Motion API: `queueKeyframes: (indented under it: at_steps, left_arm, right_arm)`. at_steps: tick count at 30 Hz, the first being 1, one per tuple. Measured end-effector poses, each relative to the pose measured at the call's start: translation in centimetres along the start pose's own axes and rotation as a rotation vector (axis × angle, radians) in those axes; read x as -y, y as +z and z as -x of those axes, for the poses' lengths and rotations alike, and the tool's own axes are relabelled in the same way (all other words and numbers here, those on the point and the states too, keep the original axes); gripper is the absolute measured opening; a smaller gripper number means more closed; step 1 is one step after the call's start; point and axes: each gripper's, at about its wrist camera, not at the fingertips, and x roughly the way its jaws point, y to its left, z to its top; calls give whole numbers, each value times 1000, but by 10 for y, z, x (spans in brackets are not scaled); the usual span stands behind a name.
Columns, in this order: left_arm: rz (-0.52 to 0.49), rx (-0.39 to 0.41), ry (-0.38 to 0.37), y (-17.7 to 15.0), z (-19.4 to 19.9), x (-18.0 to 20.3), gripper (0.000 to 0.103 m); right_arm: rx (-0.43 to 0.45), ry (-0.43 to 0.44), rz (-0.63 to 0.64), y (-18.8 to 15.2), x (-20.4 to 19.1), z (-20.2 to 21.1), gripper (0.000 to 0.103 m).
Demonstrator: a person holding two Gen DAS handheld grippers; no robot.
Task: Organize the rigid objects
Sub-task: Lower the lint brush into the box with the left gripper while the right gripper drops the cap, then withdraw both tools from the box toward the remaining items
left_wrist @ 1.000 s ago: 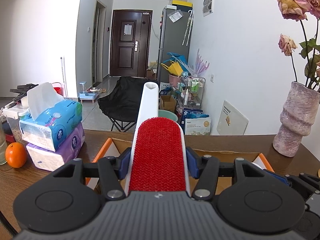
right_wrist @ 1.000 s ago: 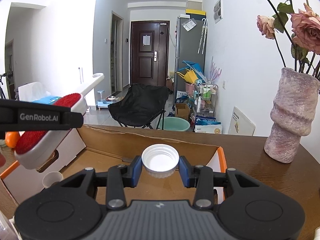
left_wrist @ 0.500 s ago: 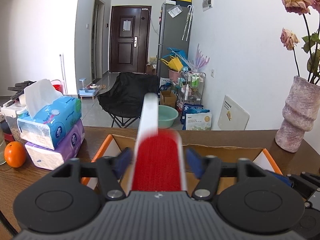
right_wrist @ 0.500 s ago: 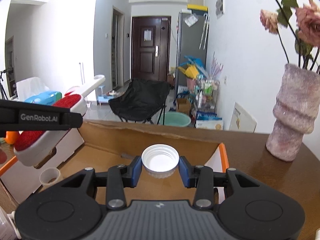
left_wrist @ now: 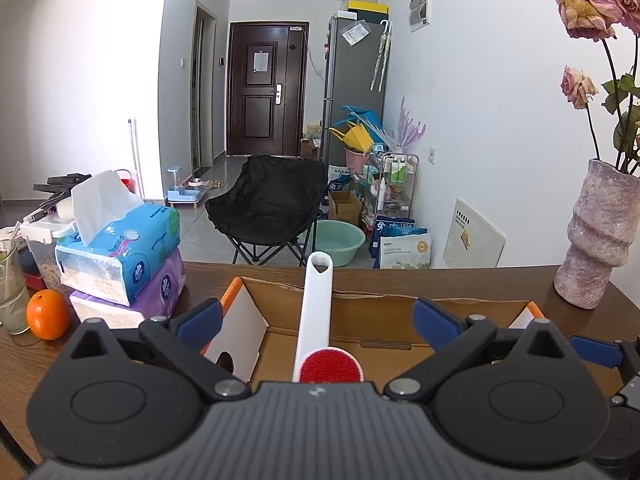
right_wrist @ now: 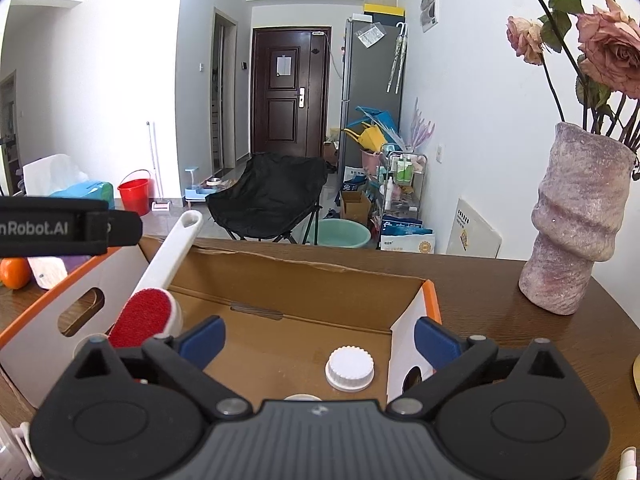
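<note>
Both my tongs hang over the open box [right_wrist: 304,280] on the table [right_wrist: 500,292], and the drop step is in hand. My left gripper [left_wrist: 316,318] has its jaws spreading wide with nothing pressed between them; the brush [left_wrist: 316,308] lies below in the box, red pad near me, white handle leaning up against the far wall. My right gripper [right_wrist: 318,336] is opening too, its blue pads well apart, and the cap [right_wrist: 351,368] sits on the box floor below them, near the right end wall. So both things look delivered, as I judge it. Next I'd lift both tongs clear without catching the brush handle or the cardboard edge, then look for whatever rigid bits are left outside the box. What those are I can't say: the near part of the table is hidden under the gripper bodies in both views. A small pale thing peeks out just under my right gripper's nose, too cut off to name. Whether the brush head rests flat on the floor I cannot tell either.
</note>
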Motion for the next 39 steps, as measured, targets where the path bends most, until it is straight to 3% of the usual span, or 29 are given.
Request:
queueKeyframes:
  at_steps: [15, 39]
  left_arm:
    - [15, -28, 26, -8, 13, -6, 103]
    - [-3, -31, 26, -34, 74, -9, 103]
  right_arm:
    - [-2, -11, 13, -6, 2, 13, 103]
    - [17, -21, -7, -32, 15, 73, 103]
